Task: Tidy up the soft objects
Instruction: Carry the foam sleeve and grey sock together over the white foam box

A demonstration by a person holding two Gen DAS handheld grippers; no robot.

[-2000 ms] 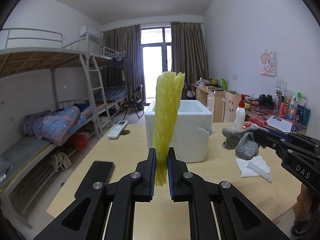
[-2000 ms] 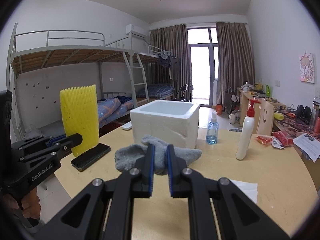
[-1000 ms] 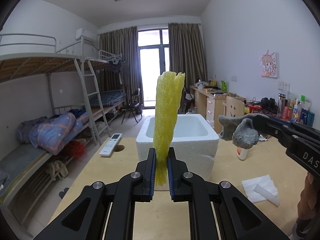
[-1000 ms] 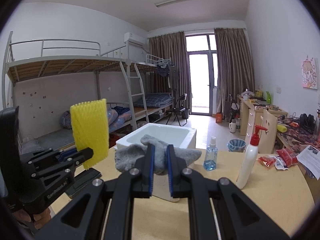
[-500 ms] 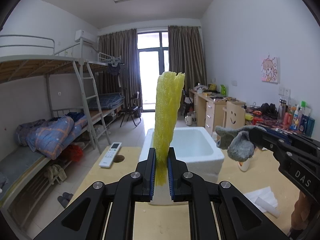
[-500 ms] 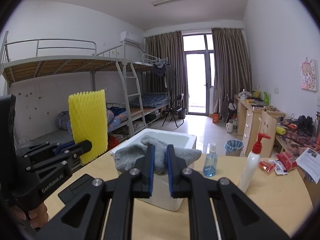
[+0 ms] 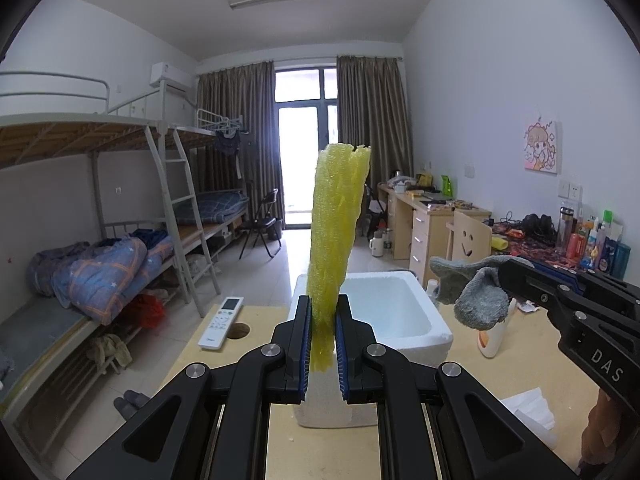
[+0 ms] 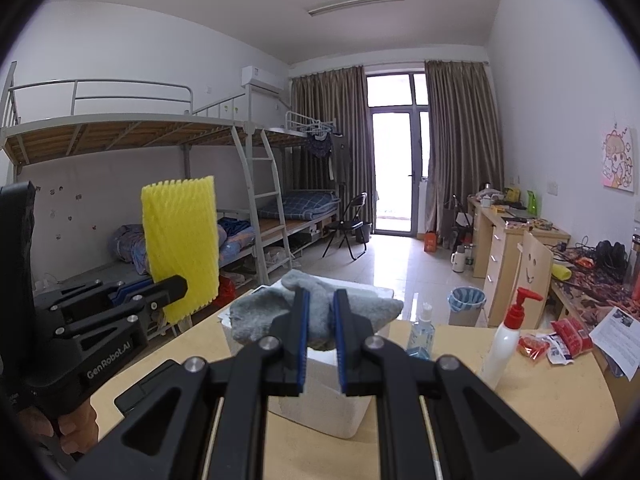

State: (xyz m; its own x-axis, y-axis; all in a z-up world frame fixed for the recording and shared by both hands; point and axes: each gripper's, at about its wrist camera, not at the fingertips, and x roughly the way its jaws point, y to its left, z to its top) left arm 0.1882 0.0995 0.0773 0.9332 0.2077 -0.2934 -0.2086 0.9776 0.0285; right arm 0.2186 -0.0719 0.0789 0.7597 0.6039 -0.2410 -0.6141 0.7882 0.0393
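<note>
Left gripper (image 7: 323, 334): jaws pressed together on the lower end of the yellow foam net (image 7: 336, 240), which stands upright above the pads, held up in the air.
Right gripper (image 8: 320, 322): jaws clamped on the grey sock (image 8: 316, 314), a bunched, fuzzy knit that spills out on both sides of the pads.
Foam box (image 7: 404, 312): white, rectangular, grainy polystyrene, open at the top; it stands on the pale wooden table (image 7: 460, 392) just beyond both grippers.
Left view only: the net seen edge-on — a narrow ribbed strip that flares at the top; the box's hollow inside from above; a white remote (image 7: 221, 323) beside a round hole in the table; folded white tissue (image 7: 528, 416) near the right edge; the sock hanging from the other gripper, over the box's right rim or just past it — which, I cannot tell.
Right view only: the net seen face-on (image 8: 180, 246) — a broad flat rectangle of honeycomb mesh with a toothed top edge; a white pump bottle (image 8: 506, 338) with a red top; a small clear bottle of blue liquid (image 8: 420, 334); a black slab on the table under the left gripper; red snack packets (image 8: 556, 340) to the right.
Sock in the right view: it covers the box's near top edge, so only the box's front wall (image 8: 320, 404) shows below.
</note>
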